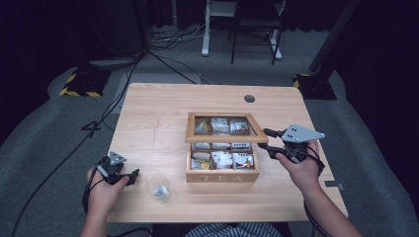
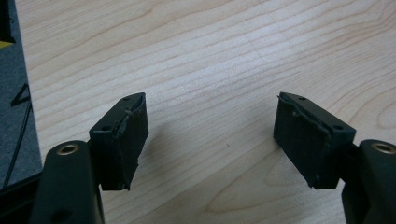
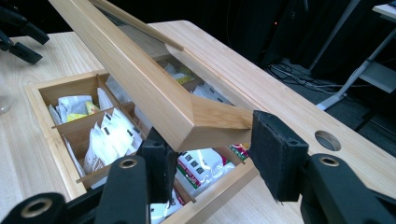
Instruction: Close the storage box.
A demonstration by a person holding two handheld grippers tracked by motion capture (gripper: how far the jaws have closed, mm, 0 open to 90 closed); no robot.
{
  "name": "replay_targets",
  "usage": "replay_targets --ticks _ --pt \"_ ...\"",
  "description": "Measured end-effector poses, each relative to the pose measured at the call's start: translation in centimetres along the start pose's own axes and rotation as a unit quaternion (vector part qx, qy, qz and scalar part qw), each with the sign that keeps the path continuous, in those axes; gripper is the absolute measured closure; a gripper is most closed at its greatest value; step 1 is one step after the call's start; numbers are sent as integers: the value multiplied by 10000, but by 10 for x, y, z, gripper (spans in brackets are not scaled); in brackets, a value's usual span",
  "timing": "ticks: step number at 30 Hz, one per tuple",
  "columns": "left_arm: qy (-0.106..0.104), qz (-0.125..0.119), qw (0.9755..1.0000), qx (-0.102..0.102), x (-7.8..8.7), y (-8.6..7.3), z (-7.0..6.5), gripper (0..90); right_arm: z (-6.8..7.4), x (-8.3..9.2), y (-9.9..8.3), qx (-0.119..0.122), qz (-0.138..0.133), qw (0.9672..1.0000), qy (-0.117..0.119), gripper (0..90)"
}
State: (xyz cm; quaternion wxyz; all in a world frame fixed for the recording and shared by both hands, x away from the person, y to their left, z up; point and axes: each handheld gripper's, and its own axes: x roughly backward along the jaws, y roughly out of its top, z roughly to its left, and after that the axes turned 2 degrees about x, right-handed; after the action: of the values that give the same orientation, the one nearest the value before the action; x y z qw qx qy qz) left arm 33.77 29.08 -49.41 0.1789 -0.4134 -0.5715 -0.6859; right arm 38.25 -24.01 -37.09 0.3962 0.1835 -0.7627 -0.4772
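I have the lid [image 3: 154, 88] of the tea box [image 1: 222, 176] raised at a slant, its front right corner caught between my right gripper's [image 3: 210, 154] fingers [image 3: 278, 154]: one pad sits under the corner, the other presses the lid's edge from outside. In the high view the right gripper [image 1: 271, 140] reaches in from the right of the box, with the lid hanging half open over the back row. The box stands just right of the middle of the desk [image 1: 158, 123], its "TEA" front facing me. Under the lid I see compartments with tea bags [image 3: 109, 135] standing in them, white packets mostly, some with yellow or red print.

Just left of the box, near my edge of the desk, sits a clear cup [image 1: 158, 188] with something small and pale in it. My left gripper [image 1: 129, 177] rests further left, close beside the cup but apart from it. Its fingers [image 2: 123, 140] stand wide with nothing between them, bare desk wood [image 2: 210, 93] below.

A round hole [image 1: 249, 98] is set in the desk's far right part.
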Motion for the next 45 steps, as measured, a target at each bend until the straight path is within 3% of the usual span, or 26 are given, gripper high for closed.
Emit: replay_targets --ticks 13,26,36,40,45 --pt "-150 -120 9997 174 -3 -3 3 263 6 0 -7 -5 124 9999 17 513" --pt "-196 -178 9995 179 -3 -4 4 253 9 0 -8 40 204 9998 -27 514" --pt "-199 -234 9994 180 -3 -6 5 252 15 1 -13 95 314 9994 70 483" --pt "-204 -239 9993 183 -3 -6 5 252 20 2 -16 272 412 9988 55 481" --pt "-200 -252 9993 198 -3 -6 4 251 21 2 -16 270 434 9987 41 480"
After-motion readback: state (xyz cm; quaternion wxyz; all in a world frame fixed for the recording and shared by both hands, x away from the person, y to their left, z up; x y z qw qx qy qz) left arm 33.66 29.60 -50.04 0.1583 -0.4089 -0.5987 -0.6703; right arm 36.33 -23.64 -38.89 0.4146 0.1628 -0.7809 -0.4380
